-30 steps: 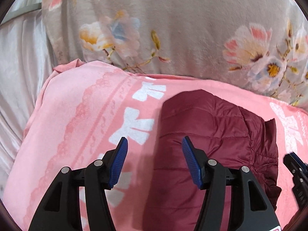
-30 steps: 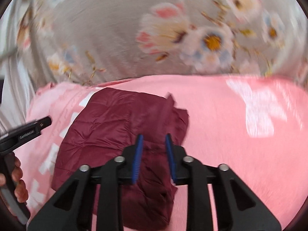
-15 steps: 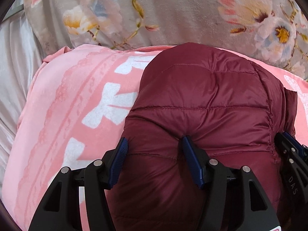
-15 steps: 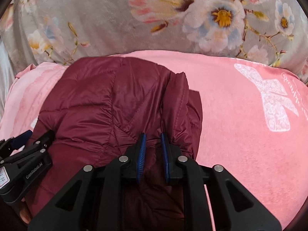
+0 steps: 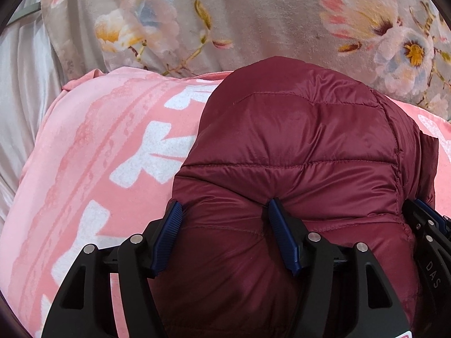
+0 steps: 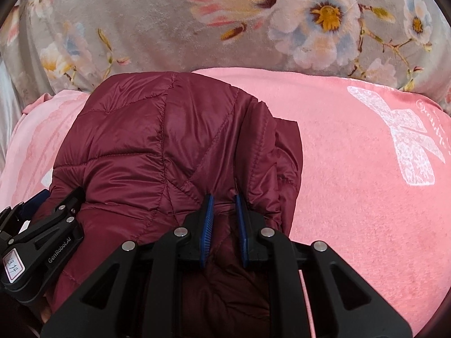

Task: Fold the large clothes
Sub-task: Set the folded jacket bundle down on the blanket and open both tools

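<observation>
Maroon quilted jacket (image 5: 296, 146) bunched on pink blanket (image 5: 93, 152) (floral cover behind); left gripper (image 5: 222, 236) clamped wide around a puffy fold, right gripper (image 6: 224, 225) pinched narrowly on its edge

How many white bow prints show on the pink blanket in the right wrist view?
1. A single white bow print lies on the pink blanket, right of the maroon jacket. A white patch at the jacket's left edge may be another; the jacket could hide more.

Both wrist views look steeply down, close over the padded jacket (image 5: 296, 146) on a pink blanket (image 6: 352, 169). They share the jacket and, probably, the flowered cover (image 5: 253, 22) behind.
</observation>
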A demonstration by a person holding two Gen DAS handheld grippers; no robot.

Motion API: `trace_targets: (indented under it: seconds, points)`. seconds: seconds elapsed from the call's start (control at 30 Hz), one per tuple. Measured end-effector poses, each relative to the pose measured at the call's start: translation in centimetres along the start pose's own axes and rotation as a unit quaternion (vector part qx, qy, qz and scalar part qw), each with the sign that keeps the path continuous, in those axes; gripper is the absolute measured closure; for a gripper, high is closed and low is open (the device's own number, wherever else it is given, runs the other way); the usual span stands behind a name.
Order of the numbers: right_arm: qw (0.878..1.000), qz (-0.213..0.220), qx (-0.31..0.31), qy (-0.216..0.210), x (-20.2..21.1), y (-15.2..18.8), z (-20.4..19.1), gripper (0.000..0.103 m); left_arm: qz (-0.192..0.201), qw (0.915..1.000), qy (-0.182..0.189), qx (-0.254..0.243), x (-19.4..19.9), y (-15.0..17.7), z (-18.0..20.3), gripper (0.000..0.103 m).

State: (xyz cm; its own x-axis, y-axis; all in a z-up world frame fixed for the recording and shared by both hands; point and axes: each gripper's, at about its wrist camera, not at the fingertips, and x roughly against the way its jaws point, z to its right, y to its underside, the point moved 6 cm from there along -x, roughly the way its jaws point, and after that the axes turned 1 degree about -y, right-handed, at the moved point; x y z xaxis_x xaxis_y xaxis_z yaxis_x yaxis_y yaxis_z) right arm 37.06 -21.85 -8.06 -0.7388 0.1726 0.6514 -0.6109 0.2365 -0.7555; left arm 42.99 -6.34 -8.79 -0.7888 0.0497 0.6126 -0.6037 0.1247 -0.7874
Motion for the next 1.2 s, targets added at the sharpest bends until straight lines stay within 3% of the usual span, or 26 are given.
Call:
trace_targets:
  seconds: [0.67, 0.87, 0.97, 1.07, 1.2]
  points:
    - [1.0, -0.006, 0.009, 0.016, -0.2, 0.0, -0.3, 0.089, -0.004, 1.0, -0.003, -0.003, -0.3, -0.1, 0.0, 0.041]
    - [1.0, -0.011, -0.002, -0.001, -0.4, -0.1, 0.1, 0.089, -0.002, 0.9997, -0.019, -0.016, -0.1, -0.1, 0.4, 0.041]
    - [0.999, -0.024, 0.023, 0.018, 1.5, -0.3, -0.5, 0.088, -0.016, 0.9992, -0.016, -0.033, 1.1, 0.0, 0.1, 0.04]
    - [1.0, -0.012, 0.015, -0.005, 6.0, 0.2, 0.4, 0.087, -0.016, 0.9987, -0.011, -0.046, 4.6, 0.7, -1.5, 0.039]
    - [0.999, -0.034, 0.007, -0.014, 8.5, 2.9, 1.4, 0.087, -0.04, 0.999, -0.005, -0.02, 6.8, 2.9, -4.3, 0.038]
